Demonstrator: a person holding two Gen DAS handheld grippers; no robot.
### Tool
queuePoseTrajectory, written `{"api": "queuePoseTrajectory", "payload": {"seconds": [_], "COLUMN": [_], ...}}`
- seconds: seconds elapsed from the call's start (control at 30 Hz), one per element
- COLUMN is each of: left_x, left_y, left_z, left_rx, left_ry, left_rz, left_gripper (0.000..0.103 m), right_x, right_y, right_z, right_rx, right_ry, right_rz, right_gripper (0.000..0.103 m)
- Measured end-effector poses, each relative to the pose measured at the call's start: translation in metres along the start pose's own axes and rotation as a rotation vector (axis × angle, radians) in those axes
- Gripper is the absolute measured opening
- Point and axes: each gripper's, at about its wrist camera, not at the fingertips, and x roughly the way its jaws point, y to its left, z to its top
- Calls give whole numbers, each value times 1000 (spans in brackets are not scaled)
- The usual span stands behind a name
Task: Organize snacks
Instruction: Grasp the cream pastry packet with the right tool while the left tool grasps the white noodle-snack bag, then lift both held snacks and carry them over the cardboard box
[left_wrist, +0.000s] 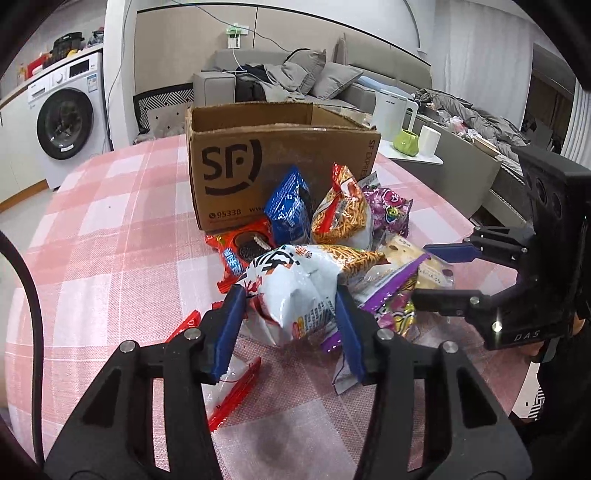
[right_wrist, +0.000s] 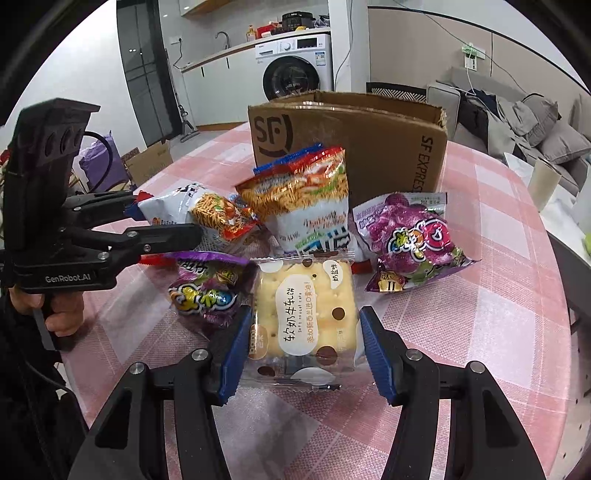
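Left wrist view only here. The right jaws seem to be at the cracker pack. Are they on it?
Observer: Looks so. In the right wrist view the cracker pack sits between the jaws of the right gripper, one pad at each side edge.
Operator: What's holding my left gripper?
Observer: A bare hand wrapped around the handle below the left gripper, with a dark sleeve behind it.
Operator: Anything on the floor past the table on that side?
Observer: A small cardboard box, with a purple bag next to it.
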Motion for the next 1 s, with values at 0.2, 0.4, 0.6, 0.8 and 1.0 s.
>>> {"api": "queuePoseTrajectory", "payload": {"seconds": [0.2,0.4,0.6,0.8,1.0], "left_x": [-10,-20,-29,-38,-49], "left_y": [-2,-4,-5,-6,-4], "left_z": [3,5,7,9,13], "left_rx": [7,10,1,-11,-27], "left_ry": [-26,-47,-67,-86,-114], "left_rz": [24,32,34,33,40], "left_gripper": [46,46,46,46,46], "right_x": [-16,-34,-45,-48,-56], "right_y": [-5,-7,-7,-6,-5], "right_z": [3,8,12,15,19], "right_rx": [18,26,35,46,69], "right_ry": [-44,-86,-123,-145,-184], "right_rz": [-6,-13,-17,-19,-28], "right_gripper": [59,59,59,59,59]}}
